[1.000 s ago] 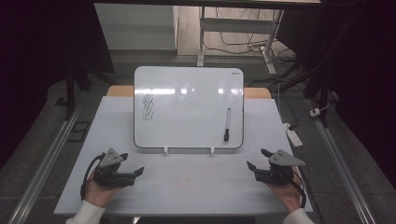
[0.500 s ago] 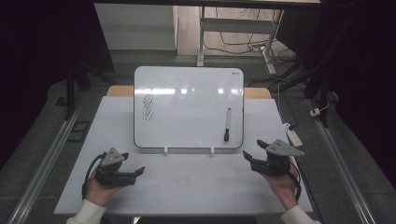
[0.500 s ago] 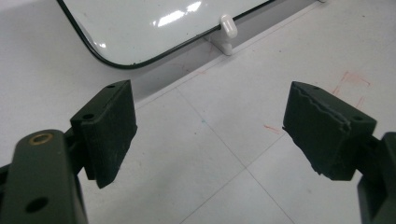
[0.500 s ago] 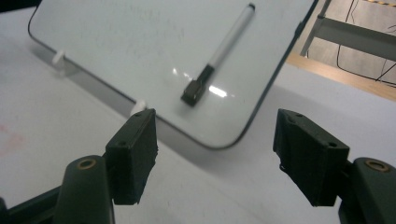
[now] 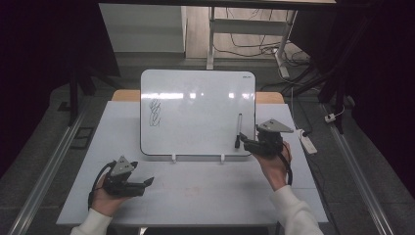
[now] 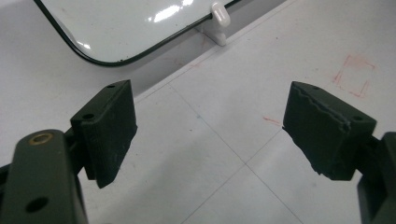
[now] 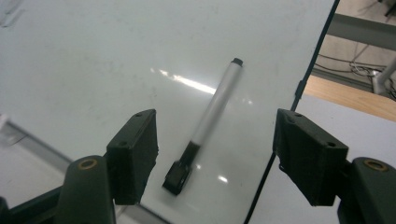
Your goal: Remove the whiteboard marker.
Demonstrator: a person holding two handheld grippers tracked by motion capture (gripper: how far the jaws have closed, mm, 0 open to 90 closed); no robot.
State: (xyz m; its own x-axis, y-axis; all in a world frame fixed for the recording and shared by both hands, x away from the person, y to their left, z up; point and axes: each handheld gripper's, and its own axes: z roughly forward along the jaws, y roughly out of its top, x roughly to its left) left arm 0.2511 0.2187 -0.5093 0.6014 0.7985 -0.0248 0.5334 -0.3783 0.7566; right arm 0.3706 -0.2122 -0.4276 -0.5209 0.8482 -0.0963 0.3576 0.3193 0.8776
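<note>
A whiteboard (image 5: 198, 112) leans on the white table (image 5: 195, 191), with a dark scribble (image 5: 154, 113) at its left. A grey marker with a black cap (image 5: 238, 130) lies on the board's right side; in the right gripper view the marker (image 7: 205, 125) lies between and beyond the jaws, cap end nearest. My right gripper (image 5: 246, 142) is open just at the board's lower right corner, close to the marker's cap. My left gripper (image 5: 146, 183) rests open on the table at the front left, nothing between its jaws (image 6: 210, 135).
Two white clips (image 5: 173, 157) hold the board's lower edge; one clip (image 6: 219, 11) is ahead of the left gripper. Faint red marks (image 6: 355, 74) are on the table. A power strip (image 5: 304, 139) lies at the table's right edge. Cables run over the floor behind.
My right gripper has moved forward and left from the table's front right up to the board's lower right corner, by the marker. The left gripper has stayed put.
</note>
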